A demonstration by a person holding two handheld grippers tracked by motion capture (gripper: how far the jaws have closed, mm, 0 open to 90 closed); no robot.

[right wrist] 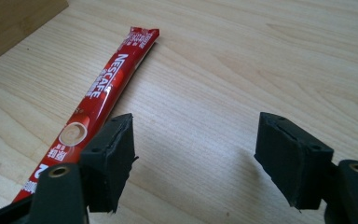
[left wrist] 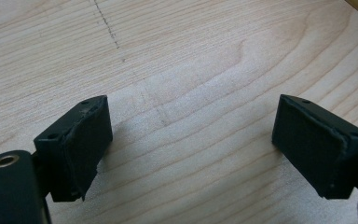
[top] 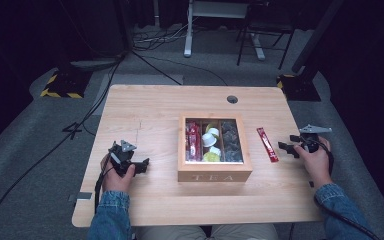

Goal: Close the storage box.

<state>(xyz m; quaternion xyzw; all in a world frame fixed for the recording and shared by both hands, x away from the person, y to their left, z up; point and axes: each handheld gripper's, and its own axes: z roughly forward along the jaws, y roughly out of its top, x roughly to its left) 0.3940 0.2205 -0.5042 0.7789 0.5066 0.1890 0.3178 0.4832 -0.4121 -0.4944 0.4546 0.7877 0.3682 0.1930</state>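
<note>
Right gripper (right wrist: 193, 161), jaws wide apart and empty, beside the red coffee stick (right wrist: 105, 91). Left gripper (left wrist: 191, 144) likewise gapes over bare table (left wrist: 191, 56).

A lab or recording studio: black curtains surround a lone wooden table (top: 150, 107) on grey carpet (top: 25, 150), with loose cables (top: 155, 42), hazard-striped stand bases (top: 60, 87) and a desk frame (top: 190, 30) behind.
</note>
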